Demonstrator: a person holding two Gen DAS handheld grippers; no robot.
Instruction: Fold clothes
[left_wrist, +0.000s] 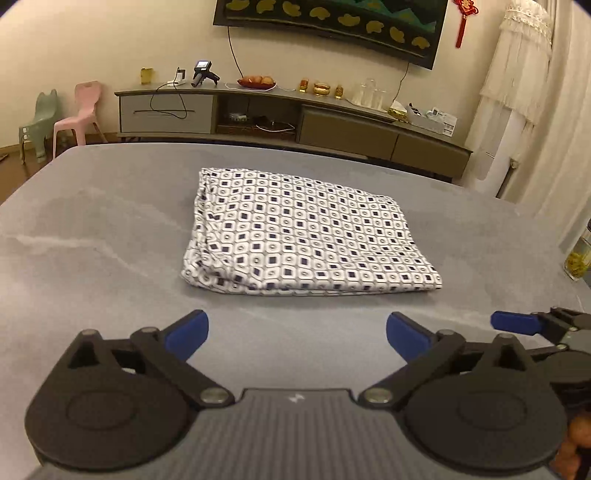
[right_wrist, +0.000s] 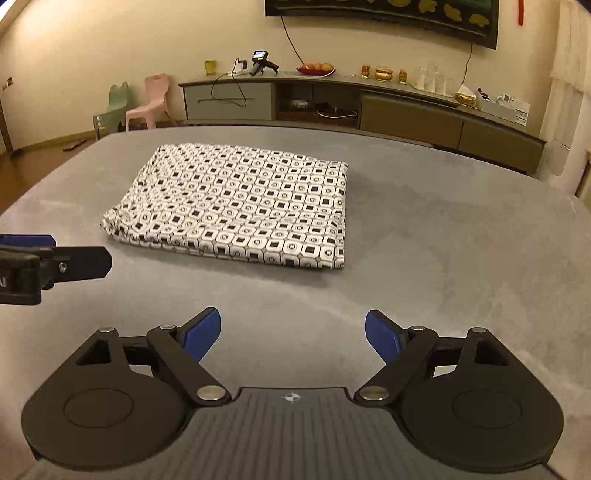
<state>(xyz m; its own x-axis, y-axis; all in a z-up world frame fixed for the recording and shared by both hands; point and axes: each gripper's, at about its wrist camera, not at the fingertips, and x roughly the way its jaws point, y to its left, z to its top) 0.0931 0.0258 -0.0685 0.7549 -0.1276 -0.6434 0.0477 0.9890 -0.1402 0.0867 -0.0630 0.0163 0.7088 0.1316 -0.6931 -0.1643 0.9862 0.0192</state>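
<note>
Left wrist view: both the left gripper (left_wrist: 297, 334) and right gripper (right_wrist: 293, 334) gape wide and empty, and a careless regrasp could rumple the folded patterned cloth (left_wrist: 303, 236).

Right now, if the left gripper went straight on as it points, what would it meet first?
Probably bare grey tabletop just short of the folded white, dark-squared patterned cloth; the open left gripper holds nothing. Depth unclear.

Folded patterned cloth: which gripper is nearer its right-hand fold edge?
Right, by a little. The right gripper hangs open near the folded cloth, roughly facing that edge; the left gripper, also open, faces its middle.
</note>
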